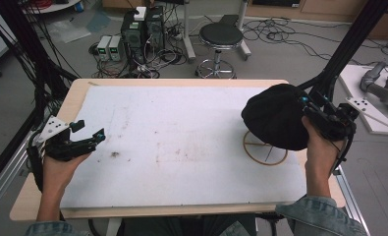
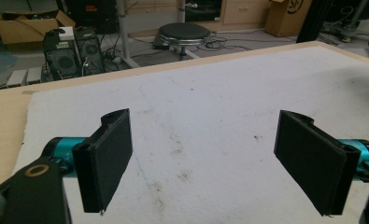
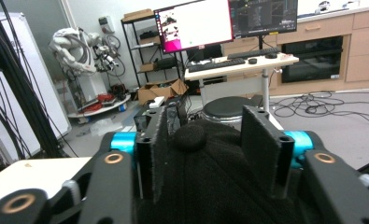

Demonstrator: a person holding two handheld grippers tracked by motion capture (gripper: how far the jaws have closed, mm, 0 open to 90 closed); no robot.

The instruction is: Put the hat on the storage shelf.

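A black knit hat [image 1: 272,120] bulges as a dome over a wooden ring [image 1: 265,156] at the table's right side. My right gripper [image 1: 304,107] is against the hat's right flank, a hand holding it from below. In the right gripper view the hat [image 3: 205,177] lies between the two pads of my right gripper [image 3: 203,116]. Its top knob stands apart from both pads, so the jaws are open around it. My left gripper [image 1: 91,129] hovers at the table's left side, and in its own view it [image 2: 203,119] is wide open with nothing between the pads.
A white mat [image 1: 181,137] covers most of the wooden table [image 1: 78,93]. Behind the table's far edge are a black stool [image 1: 221,37], computer towers [image 1: 142,29] and loose cables. Black frame posts rise at both sides.
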